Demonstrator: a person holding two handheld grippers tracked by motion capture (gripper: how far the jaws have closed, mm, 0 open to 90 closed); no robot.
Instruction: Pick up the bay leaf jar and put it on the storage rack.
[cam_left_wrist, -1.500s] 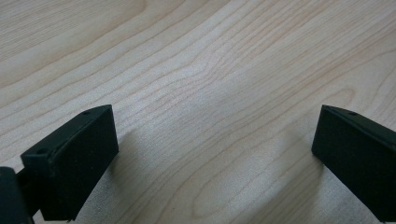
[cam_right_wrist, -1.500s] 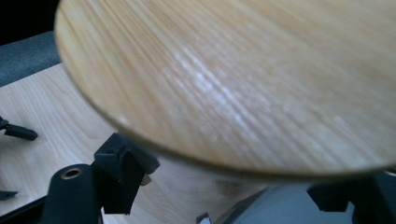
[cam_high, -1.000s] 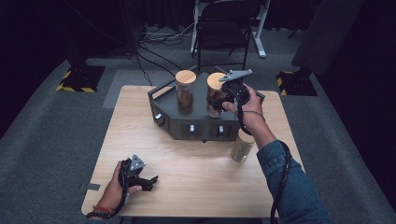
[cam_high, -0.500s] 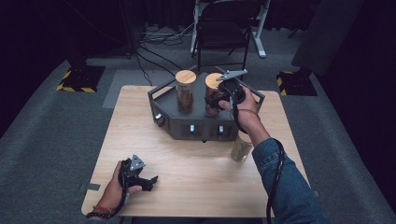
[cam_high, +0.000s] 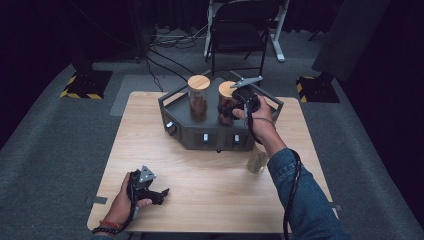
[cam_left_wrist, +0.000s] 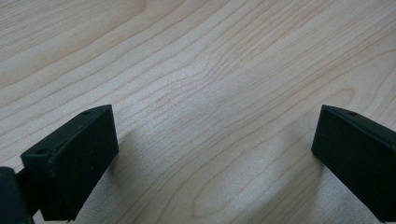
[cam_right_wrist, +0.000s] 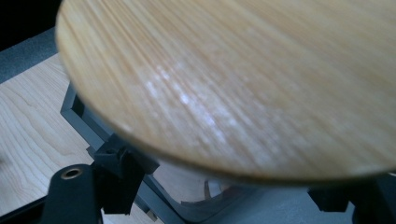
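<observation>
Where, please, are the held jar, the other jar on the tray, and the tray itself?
Held jar (cam_high: 226, 106), high view, its glass side.
Other jar (cam_high: 198, 102), high view, its glass side.
Tray (cam_high: 220, 141), high view, its front wall.

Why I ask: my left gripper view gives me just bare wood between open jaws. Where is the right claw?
Observer: The right claw is closed on a wooden-lidded jar inside the dark tray, at the far side of the table.
Operator: Any other jars?
Observer: A second jar stands in the tray, left of that one.
Operator: Anything outside the tray?
Observer: A third jar stands on the table beside the right forearm.
</observation>
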